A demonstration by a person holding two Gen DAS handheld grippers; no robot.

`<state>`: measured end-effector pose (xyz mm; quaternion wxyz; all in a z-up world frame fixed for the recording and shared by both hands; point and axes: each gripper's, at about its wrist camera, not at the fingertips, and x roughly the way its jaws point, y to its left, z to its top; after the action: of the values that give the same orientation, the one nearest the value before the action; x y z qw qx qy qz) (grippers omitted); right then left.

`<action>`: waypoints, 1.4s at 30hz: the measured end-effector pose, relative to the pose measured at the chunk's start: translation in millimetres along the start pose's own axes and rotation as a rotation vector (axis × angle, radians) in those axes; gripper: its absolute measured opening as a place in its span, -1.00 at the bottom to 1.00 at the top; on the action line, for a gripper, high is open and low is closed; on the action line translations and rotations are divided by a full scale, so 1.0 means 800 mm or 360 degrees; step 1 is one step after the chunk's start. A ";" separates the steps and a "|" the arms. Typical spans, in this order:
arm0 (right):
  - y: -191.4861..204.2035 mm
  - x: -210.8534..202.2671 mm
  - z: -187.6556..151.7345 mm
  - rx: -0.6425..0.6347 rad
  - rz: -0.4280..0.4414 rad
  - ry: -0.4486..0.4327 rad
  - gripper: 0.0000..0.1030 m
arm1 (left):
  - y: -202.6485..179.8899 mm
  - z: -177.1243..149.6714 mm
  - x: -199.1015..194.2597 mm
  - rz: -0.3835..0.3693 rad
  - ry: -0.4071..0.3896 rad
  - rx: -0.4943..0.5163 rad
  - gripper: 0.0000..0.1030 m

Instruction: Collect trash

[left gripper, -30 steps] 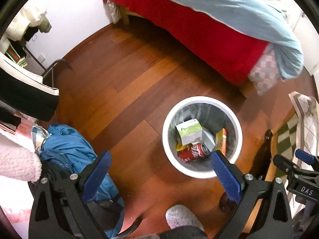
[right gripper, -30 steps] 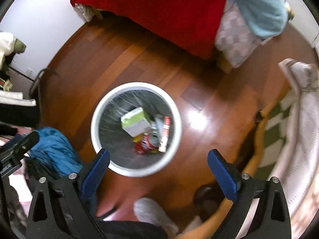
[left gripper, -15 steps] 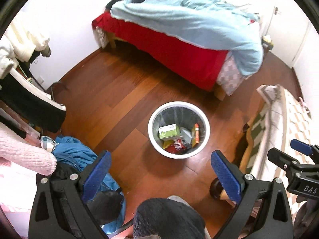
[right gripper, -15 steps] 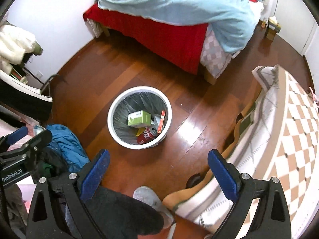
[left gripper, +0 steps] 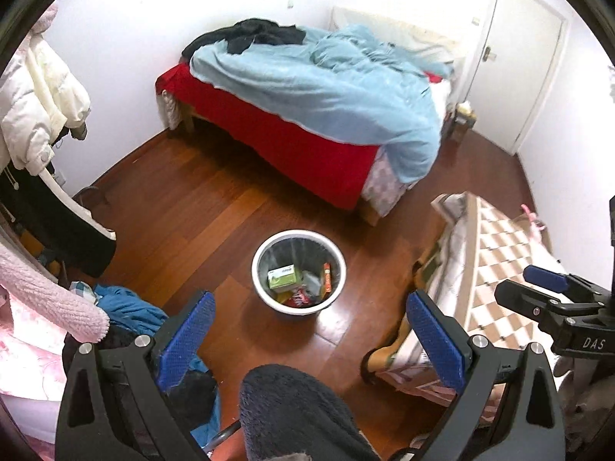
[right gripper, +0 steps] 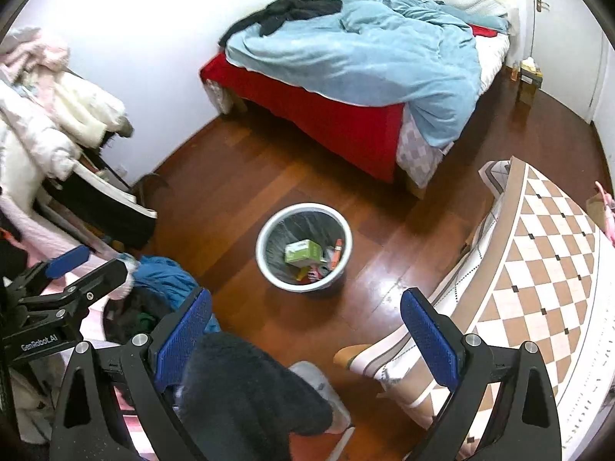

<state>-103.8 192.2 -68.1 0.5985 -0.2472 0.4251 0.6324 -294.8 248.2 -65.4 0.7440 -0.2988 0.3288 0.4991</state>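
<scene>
A white round waste bin (left gripper: pixel 260 256) (right gripper: pixel 261 247) with a clear liner stands on the wooden floor in the middle of the room. Inside it lie a green and white carton (left gripper: pixel 282 276) (right gripper: pixel 302 250), a red can (left gripper: pixel 298 299) and an orange wrapper (left gripper: pixel 327 273). My left gripper (left gripper: pixel 305 326) is open and empty, high above and nearer than the bin. My right gripper (right gripper: pixel 303 322) is open and empty too, at a similar height. Each gripper shows at the edge of the other's view.
A bed (left gripper: pixel 307 92) with a red sheet and light blue blanket fills the back. A checkered mattress (right gripper: pixel 538 269) lies on the right. Clothes hang on a rack (left gripper: pixel 34 115) at left, with a blue garment (left gripper: pixel 127 307) on the floor. The person's dark-trousered leg (left gripper: pixel 296 415) is below.
Both grippers have risen well away from the bin, which now looks much smaller. The whole bed, door and mattress have come into view. Both stayed open.
</scene>
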 end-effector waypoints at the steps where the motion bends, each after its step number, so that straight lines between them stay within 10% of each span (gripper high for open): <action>1: 0.000 -0.014 -0.001 0.0005 0.0024 -0.0012 0.94 | 0.000 0.001 -0.008 -0.0021 -0.0008 -0.0001 0.98; 18: 0.028 -0.127 -0.005 -0.0011 0.0297 -0.0098 0.94 | -0.008 0.003 -0.093 -0.0258 -0.0117 -0.0022 0.98; 42: 0.041 -0.146 -0.001 -0.0062 0.0391 -0.0074 1.00 | -0.005 0.004 -0.108 -0.0260 -0.0146 -0.0027 1.00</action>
<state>-116.6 130.1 35.5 0.5213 -0.1902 0.4257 0.7148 -315.4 202.3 5.1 0.7940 -0.3076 0.2647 0.4527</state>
